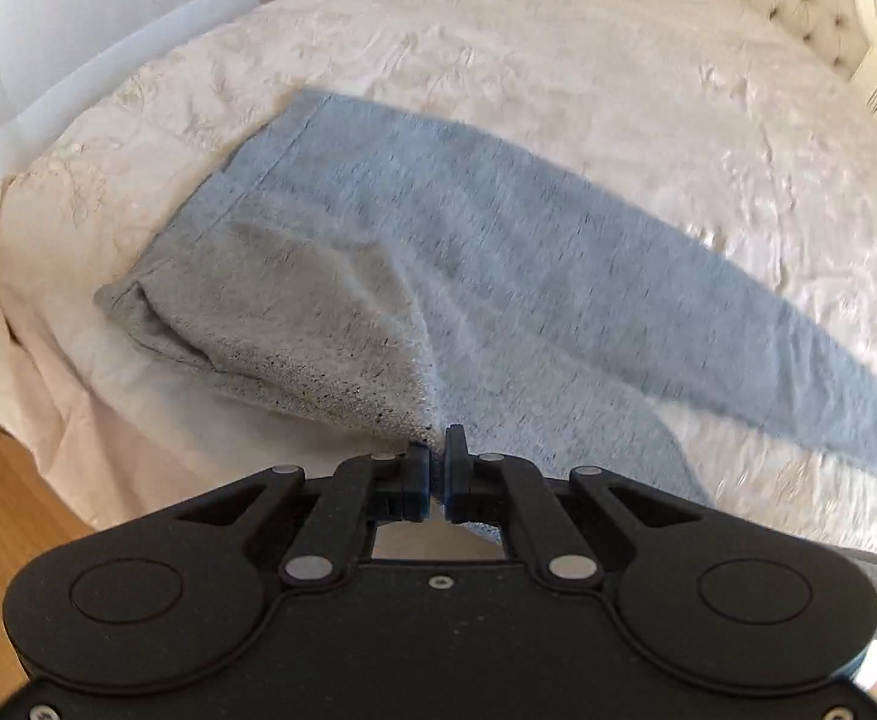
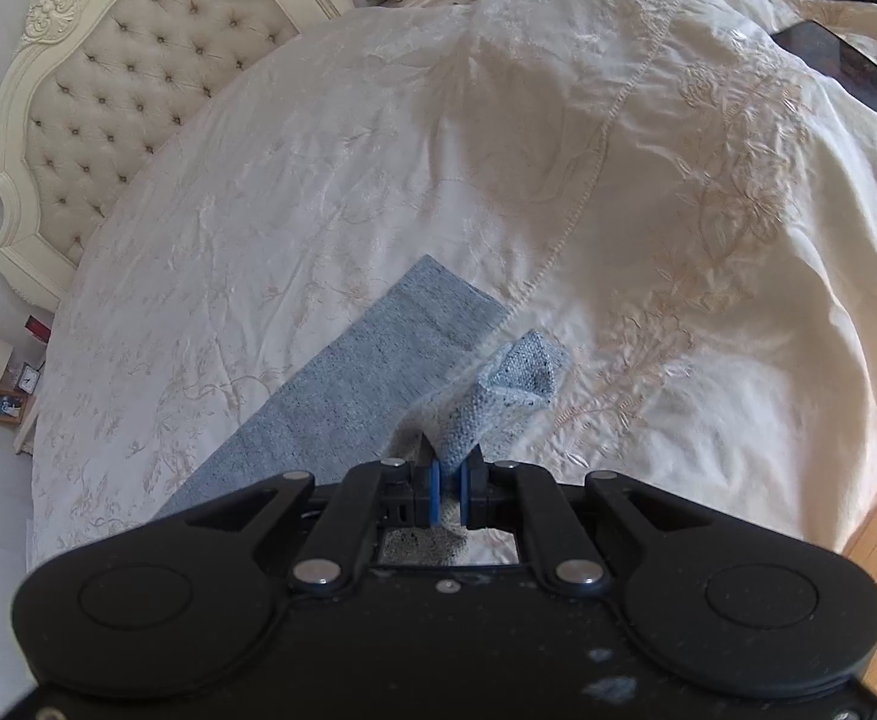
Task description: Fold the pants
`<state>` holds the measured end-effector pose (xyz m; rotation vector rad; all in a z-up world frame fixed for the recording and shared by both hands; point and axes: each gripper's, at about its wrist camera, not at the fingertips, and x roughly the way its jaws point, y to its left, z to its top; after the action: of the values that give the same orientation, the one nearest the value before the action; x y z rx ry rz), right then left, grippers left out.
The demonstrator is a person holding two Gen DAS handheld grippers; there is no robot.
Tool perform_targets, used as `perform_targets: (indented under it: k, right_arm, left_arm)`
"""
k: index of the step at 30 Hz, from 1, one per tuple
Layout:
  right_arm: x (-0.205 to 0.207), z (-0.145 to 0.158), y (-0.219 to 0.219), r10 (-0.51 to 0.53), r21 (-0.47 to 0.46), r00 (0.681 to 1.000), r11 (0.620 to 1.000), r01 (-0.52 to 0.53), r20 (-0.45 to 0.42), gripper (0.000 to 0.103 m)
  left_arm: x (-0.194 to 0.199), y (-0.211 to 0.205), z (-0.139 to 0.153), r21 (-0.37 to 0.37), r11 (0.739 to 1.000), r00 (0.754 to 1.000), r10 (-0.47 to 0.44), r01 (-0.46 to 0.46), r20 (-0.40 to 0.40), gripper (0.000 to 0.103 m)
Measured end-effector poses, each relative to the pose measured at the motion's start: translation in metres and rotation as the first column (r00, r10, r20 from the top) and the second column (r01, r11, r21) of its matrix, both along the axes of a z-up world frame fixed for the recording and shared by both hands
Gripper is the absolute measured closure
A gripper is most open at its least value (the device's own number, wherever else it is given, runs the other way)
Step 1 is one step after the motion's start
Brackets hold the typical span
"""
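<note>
Here my left gripper (image 1: 438,450) is clamped on the grey pants (image 1: 498,252), which spread ahead across the bed (image 1: 558,60). My right gripper (image 2: 450,468) pinches a leg's cuff end, bunched just ahead of it.

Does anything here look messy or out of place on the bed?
Only the grey pants: they lie skewed across the cream bedspread, bunched where the left claw and right claw pinch them. Nothing looks spilled or damaged.

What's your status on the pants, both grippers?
Left gripper shut on pants near the waist end, fabric lifted. Right gripper shut on a leg cuff. Other leg flat on the bed cover. Nothing in the way.
</note>
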<state>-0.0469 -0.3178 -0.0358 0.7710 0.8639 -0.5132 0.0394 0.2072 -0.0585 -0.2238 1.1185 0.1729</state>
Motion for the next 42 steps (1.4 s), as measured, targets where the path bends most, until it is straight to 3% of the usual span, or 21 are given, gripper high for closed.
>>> perform_targets:
  k: [3, 6, 9, 13, 18, 22, 28, 42]
  right_arm:
    - [-0.020, -0.018, 0.002, -0.062, 0.050, 0.993, 0.996, 0.068, -0.101, 0.096]
    - [-0.028, -0.030, 0.009, -0.075, 0.067, 0.978, 0.994, 0.089, -0.195, 0.096]
    - [-0.014, -0.026, 0.014, -0.066, 0.066, 0.982, 0.995, 0.079, -0.176, 0.096]
    - [0.031, -0.016, 0.004, -0.105, 0.078, 0.991, 0.991, 0.111, -0.087, 0.096]
    - [0.099, -0.033, -0.024, -0.202, 0.142, 0.979, 0.969, 0.202, -0.018, 0.096]
    - [0.143, -0.061, -0.041, -0.260, 0.158, 0.965, 0.952, 0.263, -0.040, 0.096]
    - [0.194, -0.097, -0.056, -0.305, 0.148, 0.947, 0.937, 0.317, -0.103, 0.096]
    - [0.274, -0.127, -0.066, -0.265, 0.085, 0.945, 0.955, 0.285, -0.189, 0.094]
  left_arm:
    - [0.000, 0.007, -0.014, 0.008, 1.000, 0.995, 0.022, -0.021, -0.096, 0.098]
    - [0.017, 0.005, -0.003, 0.007, 1.000, 0.997, 0.004, -0.003, -0.077, 0.098]
    - [0.050, -0.009, 0.013, 0.061, 0.996, 0.998, -0.069, 0.070, -0.013, 0.098]
    - [0.118, -0.026, 0.017, 0.052, 0.994, 0.993, -0.103, 0.101, 0.053, 0.097]
    - [0.200, -0.050, -0.007, 0.017, 0.993, 0.993, -0.116, 0.116, 0.030, 0.096]
    - [0.244, -0.074, -0.035, 0.024, 0.990, 0.990, -0.138, 0.138, -0.004, 0.096]
    - [0.287, -0.088, -0.065, 0.016, 0.995, 0.992, -0.101, 0.103, -0.079, 0.096]
    - [0.332, -0.087, -0.095, -0.012, 1.000, 0.990, -0.013, 0.011, -0.137, 0.096]
